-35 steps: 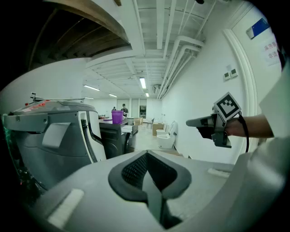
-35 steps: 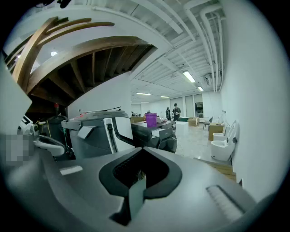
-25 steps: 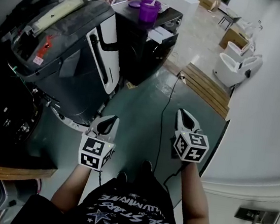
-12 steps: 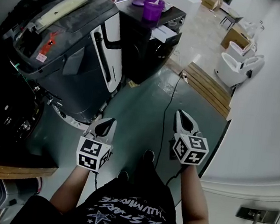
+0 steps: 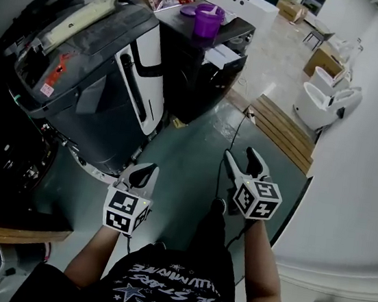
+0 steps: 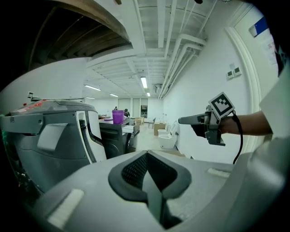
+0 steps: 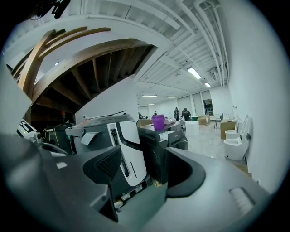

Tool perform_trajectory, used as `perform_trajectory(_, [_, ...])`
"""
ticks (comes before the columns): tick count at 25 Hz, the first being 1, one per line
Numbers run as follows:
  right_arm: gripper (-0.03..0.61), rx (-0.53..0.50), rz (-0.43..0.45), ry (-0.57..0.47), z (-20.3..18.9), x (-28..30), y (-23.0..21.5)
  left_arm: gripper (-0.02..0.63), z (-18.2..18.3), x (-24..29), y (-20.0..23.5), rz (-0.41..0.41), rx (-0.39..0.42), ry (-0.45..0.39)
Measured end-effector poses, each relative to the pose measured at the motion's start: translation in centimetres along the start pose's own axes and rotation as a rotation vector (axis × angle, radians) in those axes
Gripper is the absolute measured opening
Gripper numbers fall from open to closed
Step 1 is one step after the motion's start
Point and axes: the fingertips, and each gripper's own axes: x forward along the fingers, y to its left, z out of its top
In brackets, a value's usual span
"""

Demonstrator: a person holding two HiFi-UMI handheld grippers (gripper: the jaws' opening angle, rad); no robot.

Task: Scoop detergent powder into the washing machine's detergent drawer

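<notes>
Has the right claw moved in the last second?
Yes. The right claw has opened and edged forward, closer to the wooden boards.

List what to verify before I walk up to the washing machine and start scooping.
1. Left tool empty: ok, jaws together on nothing.
2. Right tool empty: ok, jaws apart, nothing between.
3. Purple cup in place: ok, upright on top of the washing machine.
4. Machine within reach: not ok, it stands well ahead across the floor.
5. Detergent drawer open: cannot tell from here.
6. Path clear: not ok, a cable lies ahead.
</notes>
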Motion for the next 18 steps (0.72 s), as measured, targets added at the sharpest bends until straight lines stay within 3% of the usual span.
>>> perform_trajectory(7, [0.342,-0.014,0.083,-0.004,2.4,7.8,-9.5,0.002,3.4,10.9,0.4,0.088,-0.017,0.004])
perform_trajectory(18, [0.336,-0.009,0.213,0.038,8.9,18.3,-26.5,0.002,12.9,28.9,-1.1,0.24,-0.046,0.004])
